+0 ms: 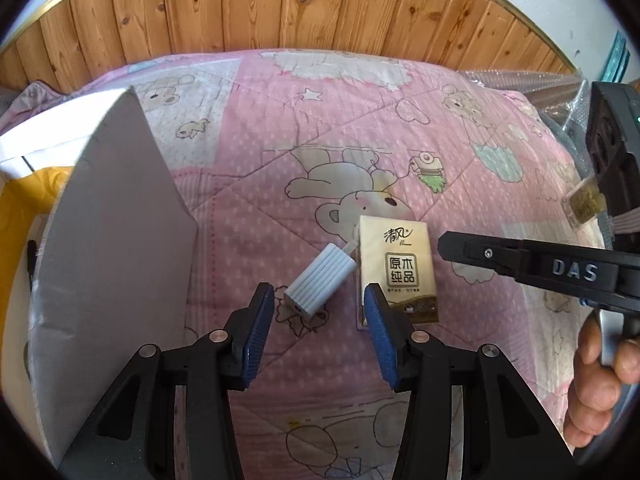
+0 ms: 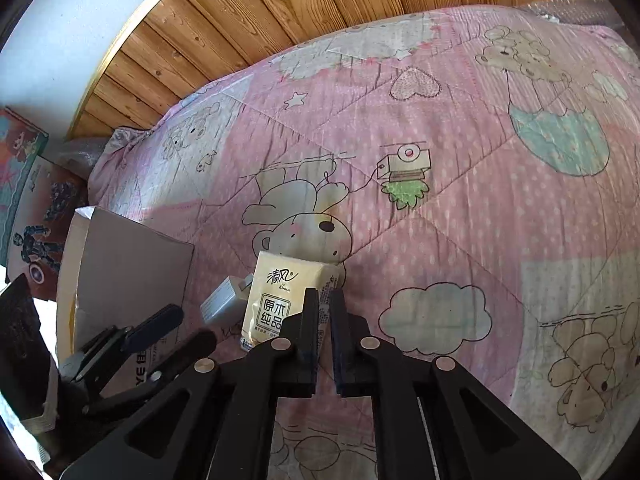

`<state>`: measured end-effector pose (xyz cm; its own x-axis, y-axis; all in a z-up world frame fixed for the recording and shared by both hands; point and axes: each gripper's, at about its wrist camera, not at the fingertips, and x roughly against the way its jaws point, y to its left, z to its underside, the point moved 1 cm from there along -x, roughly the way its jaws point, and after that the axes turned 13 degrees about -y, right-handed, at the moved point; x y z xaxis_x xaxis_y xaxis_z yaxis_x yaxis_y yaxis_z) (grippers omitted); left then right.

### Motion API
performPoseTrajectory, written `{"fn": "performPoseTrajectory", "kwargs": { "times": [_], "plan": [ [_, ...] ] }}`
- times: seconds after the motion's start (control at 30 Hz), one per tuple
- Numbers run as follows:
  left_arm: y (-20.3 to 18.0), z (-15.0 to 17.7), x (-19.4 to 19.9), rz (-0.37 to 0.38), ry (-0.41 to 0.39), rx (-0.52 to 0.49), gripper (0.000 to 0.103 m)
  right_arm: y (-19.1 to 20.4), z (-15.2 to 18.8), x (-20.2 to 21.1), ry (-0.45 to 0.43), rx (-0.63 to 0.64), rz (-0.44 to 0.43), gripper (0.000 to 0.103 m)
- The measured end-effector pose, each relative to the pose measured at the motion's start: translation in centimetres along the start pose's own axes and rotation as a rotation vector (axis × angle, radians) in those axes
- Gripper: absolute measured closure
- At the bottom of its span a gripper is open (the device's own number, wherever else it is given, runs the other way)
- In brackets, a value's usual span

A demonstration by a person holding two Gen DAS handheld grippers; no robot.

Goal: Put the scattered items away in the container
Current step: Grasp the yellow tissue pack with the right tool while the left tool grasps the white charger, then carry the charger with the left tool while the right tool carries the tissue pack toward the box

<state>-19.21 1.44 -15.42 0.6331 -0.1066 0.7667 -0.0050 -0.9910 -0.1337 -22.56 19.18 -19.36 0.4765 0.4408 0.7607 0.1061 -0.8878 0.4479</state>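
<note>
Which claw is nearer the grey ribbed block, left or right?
Left. The left claw hangs open right at the grey ribbed block; the right claw, shut, sits beyond the tissue pack beside it.

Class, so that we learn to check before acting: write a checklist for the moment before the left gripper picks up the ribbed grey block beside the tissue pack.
1. Left gripper open wide enough for the ribbed grey block: ok.
2. Block ahead of and between the jaws, on the quilt: ok.
3. Tissue pack clear of the block: not ok, they seem to touch.
4. Right gripper out of the way: cannot tell; it is shut over the pack's edge, and whether it grips is unclear.
5. Cardboard box opening free: cannot tell, its raised flap hides it.
</note>
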Motion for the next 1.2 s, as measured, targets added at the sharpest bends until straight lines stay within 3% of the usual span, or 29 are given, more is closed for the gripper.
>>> {"fn": "performPoseTrajectory", "kwargs": {
  "times": [0.07,0.1,0.2,0.27,0.37,0.6,0.63,0.67,0.7,0.83,1.2],
  "plan": [
    [0.2,0.1,-1.2,-0.001,0.01,0.015,0.054,-0.1,0.2,-0.2,0.008,-0.021,-0.006,0.075],
    [0.3,0.2,-1.5,0.016,0.012,0.031,0.055,0.0,0.3,-0.4,0.014,-0.019,-0.003,0.072],
    [0.9,0.5,-2.2,0.028,0.03,0.093,0.079,-0.1,0.5,-0.8,0.015,-0.035,-0.003,0.053],
    [1.1,0.6,-2.0,0.016,0.029,0.117,0.081,-0.1,0.5,-1.0,0.0,-0.045,-0.003,0.036],
    [1.5,1.4,-1.3,-0.012,0.042,0.164,0.081,1.0,0.7,-1.4,-0.015,-0.005,0.009,0.027],
    [1.0,4.3,1.9,-0.05,0.073,0.199,0.081,3.6,2.4,-3.4,-0.01,0.162,0.094,0.027],
    [1.0,4.7,2.5,-0.045,0.076,0.204,0.081,3.7,2.5,-3.3,-0.017,0.181,0.106,0.031],
    [0.9,5.1,3.1,-0.037,0.078,0.208,0.081,3.6,2.5,-3.2,-0.022,0.194,0.124,0.044],
    [0.9,5.3,3.7,-0.028,0.077,0.21,0.081,3.5,2.5,-3.2,-0.025,0.203,0.144,0.049],
    [0.5,5.9,6.4,0.004,0.052,0.197,0.081,2.8,2.1,-2.5,-0.038,0.182,0.155,0.054],
    [0.8,6.1,12.8,0.053,-0.041,0.179,0.081,5.1,1.8,4.7,-0.125,0.128,0.061,0.054]
  ]
}}
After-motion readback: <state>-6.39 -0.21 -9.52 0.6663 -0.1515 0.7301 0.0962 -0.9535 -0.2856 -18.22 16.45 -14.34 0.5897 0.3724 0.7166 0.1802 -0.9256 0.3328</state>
